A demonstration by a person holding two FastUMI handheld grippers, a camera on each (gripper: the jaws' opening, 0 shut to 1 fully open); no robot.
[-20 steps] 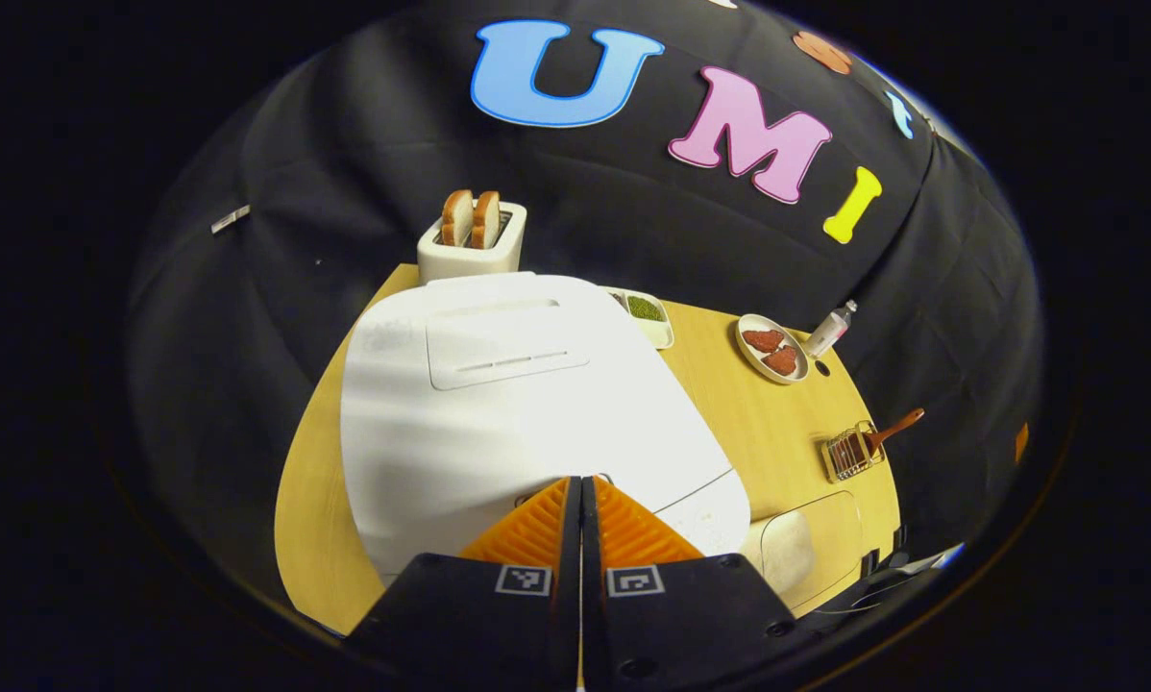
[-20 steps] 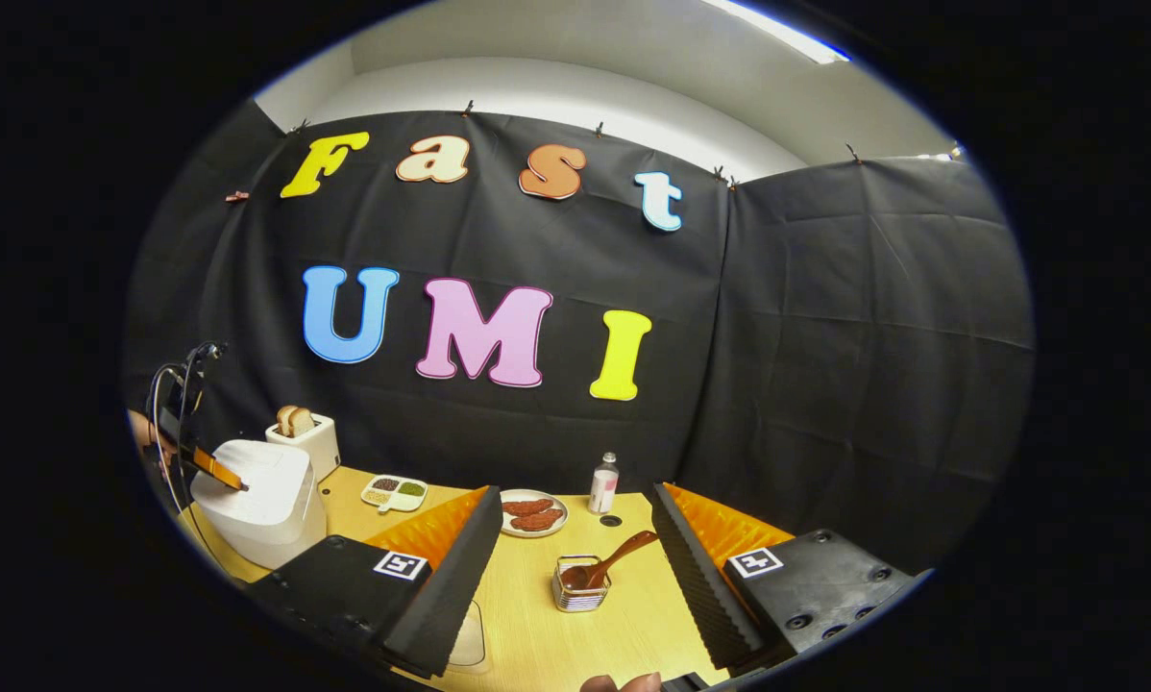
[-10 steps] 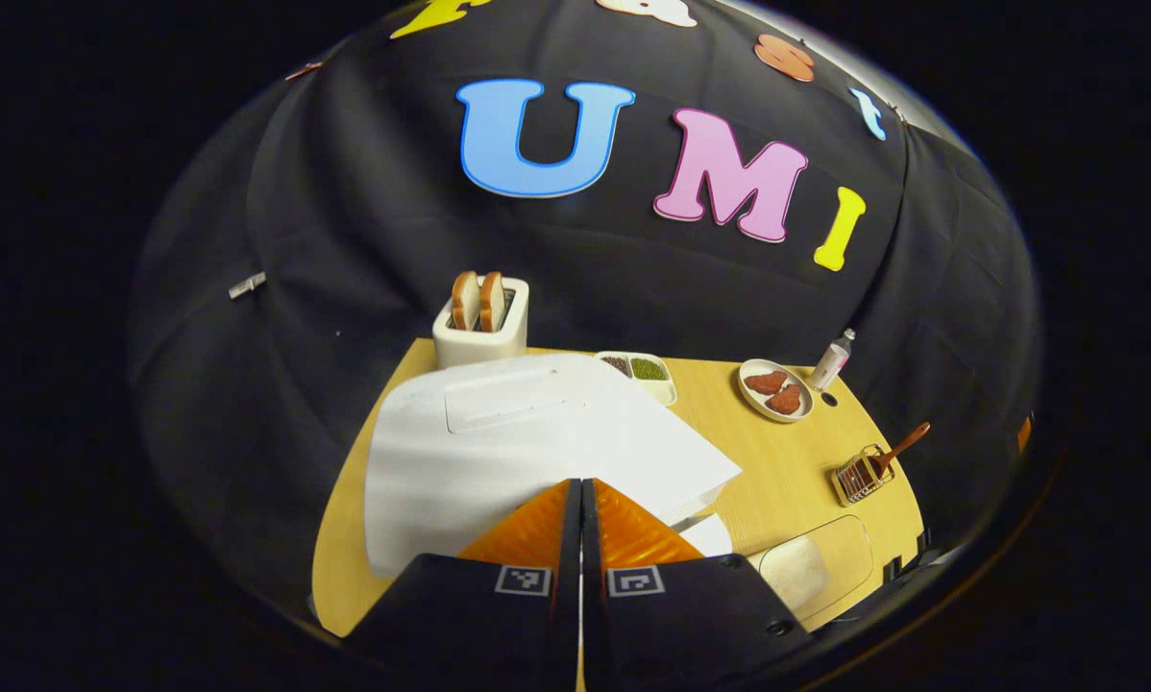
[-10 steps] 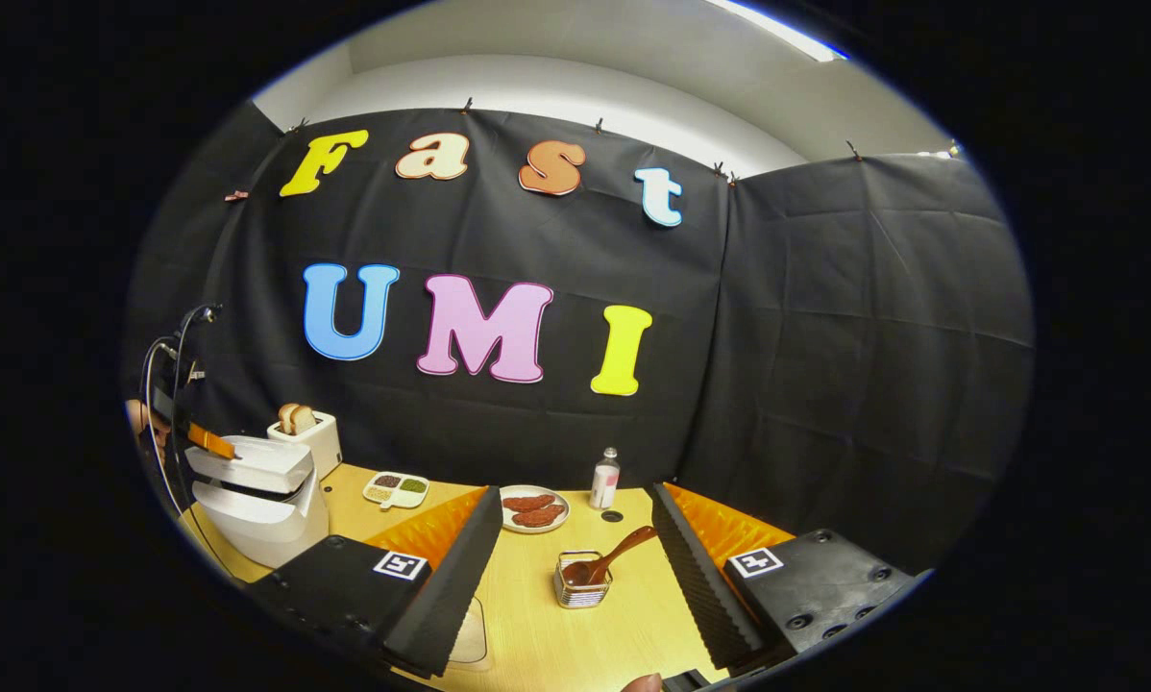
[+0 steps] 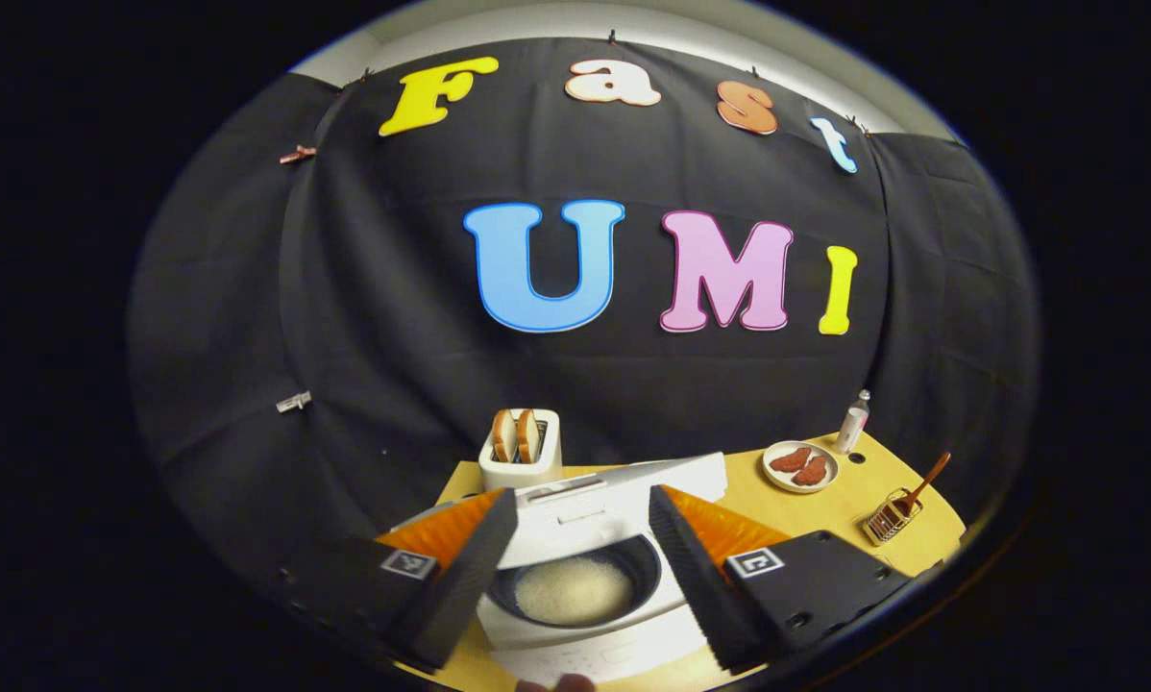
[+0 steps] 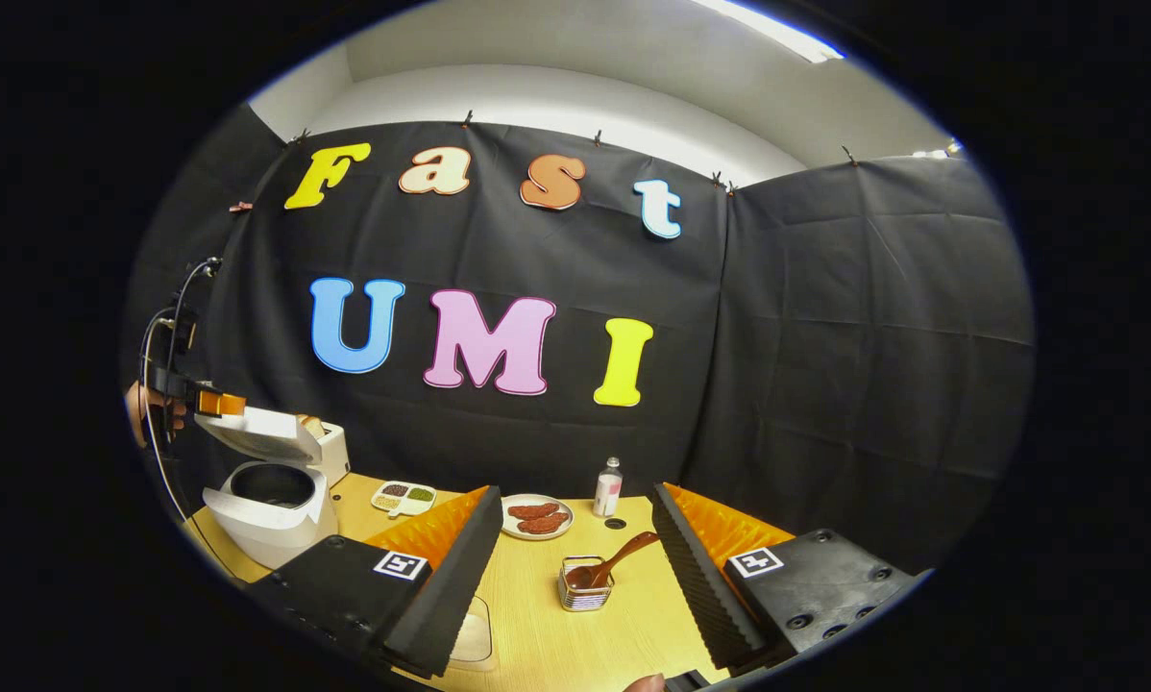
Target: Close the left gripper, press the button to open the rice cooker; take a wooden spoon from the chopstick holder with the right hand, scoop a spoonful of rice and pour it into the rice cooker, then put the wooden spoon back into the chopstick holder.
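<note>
Left gripper view: your left hand-held gripper hangs above the rice cooker with its fingers spread wide, grasping nothing. The cooker sits at the worktop's left end, lid raised, white rice lying in the dark inner pot. Behind it, at the back left corner, a toaster holds two slices of bread. Along the back edge stand a plate of meat and a small bottle. Near the right edge, the chopstick holder carries the wooden spoon, handle leaning up and to the right.

In the right gripper view, your right hand-held gripper is likewise released and empty, poised over the worktop's front edge. The wire chopstick holder stands between its fingers but farther off, the spoon's bowl inside it. A divided dish of beans lies near the back edge, just right of the open cooker. A clear container with something white rests near the front edge, partly hidden by the left finger.
</note>
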